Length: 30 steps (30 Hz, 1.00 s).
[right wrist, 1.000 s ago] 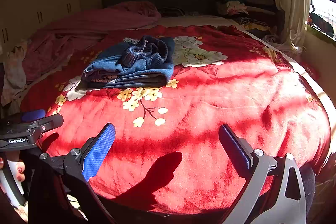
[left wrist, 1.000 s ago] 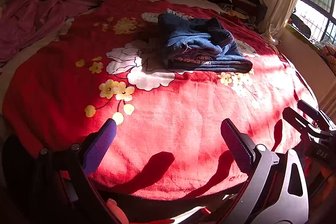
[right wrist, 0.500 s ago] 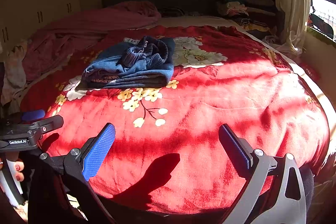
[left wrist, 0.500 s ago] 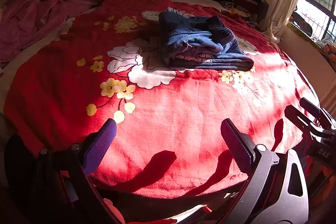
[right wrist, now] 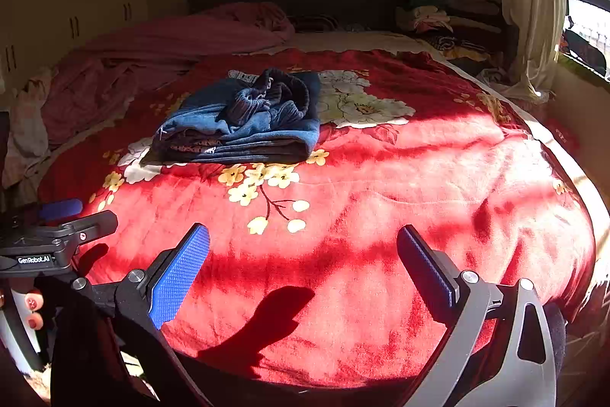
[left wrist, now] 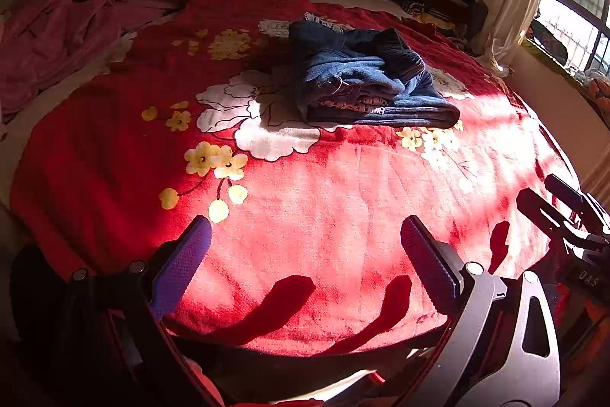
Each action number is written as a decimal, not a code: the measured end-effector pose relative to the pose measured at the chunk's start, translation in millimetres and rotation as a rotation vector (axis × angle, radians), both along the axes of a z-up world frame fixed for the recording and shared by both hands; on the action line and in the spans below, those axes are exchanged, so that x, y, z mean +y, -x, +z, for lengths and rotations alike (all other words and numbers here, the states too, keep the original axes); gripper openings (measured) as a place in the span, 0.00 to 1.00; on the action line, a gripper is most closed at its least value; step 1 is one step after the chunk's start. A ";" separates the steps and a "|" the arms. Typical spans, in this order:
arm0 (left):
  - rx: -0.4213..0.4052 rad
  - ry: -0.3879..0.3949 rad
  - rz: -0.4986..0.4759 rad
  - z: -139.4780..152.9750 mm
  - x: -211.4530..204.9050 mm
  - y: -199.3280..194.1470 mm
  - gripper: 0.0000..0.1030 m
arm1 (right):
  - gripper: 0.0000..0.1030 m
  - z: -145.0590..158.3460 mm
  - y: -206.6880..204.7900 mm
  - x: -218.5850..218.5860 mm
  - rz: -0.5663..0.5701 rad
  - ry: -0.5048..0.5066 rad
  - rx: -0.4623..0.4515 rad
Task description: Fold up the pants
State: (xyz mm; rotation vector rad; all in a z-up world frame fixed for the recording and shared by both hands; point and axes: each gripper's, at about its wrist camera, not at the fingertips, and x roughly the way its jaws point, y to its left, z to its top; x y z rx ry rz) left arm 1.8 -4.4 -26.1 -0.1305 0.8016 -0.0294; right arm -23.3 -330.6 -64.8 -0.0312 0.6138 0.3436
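"GenRobot.AI" on left hand-held gripper (right wrist: pixel 68 216); "DAS" opposite.

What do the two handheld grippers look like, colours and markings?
Left gripper: black linkage, silver rivets, blue textured pads; its body reads "GenRobot.AI" in the right wrist view. Right gripper: the same build, one grey cut-out finger arm; "DAS" lettering shows in the left wrist view.

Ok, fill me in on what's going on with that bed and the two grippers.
A person holds a two-finger gripper in each hand at the near edge of a bed covered by a red floral blanket. The left gripper and the right gripper are both open and hold nothing. The blue pants lie out on the blanket, already folded into a compact bundle with a rumpled top, well apart from both grippers. Pink bedding is heaped toward the headboard.
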 end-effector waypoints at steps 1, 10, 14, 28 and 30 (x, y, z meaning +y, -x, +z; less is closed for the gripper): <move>0.000 -0.001 0.000 0.2 -0.2 0.3 0.91 | 0.95 0.2 -0.1 -0.6 0.000 0.000 0.000; 0.012 -0.010 -0.009 -0.7 -1.2 0.7 0.91 | 0.95 -0.1 -1.0 -3.0 -0.006 0.000 0.003; 0.010 -0.012 -0.008 -0.2 0.2 1.6 0.91 | 0.95 -0.6 -2.7 -7.1 -0.022 -0.001 0.005; 0.087 0.000 0.362 18.5 172.2 -99.8 0.91 | 0.95 16.9 -126.5 -140.2 -0.217 0.057 0.111; 0.106 -0.022 0.453 20.8 226.6 -128.6 0.91 | 0.95 10.5 -171.5 -181.7 -0.292 0.091 0.157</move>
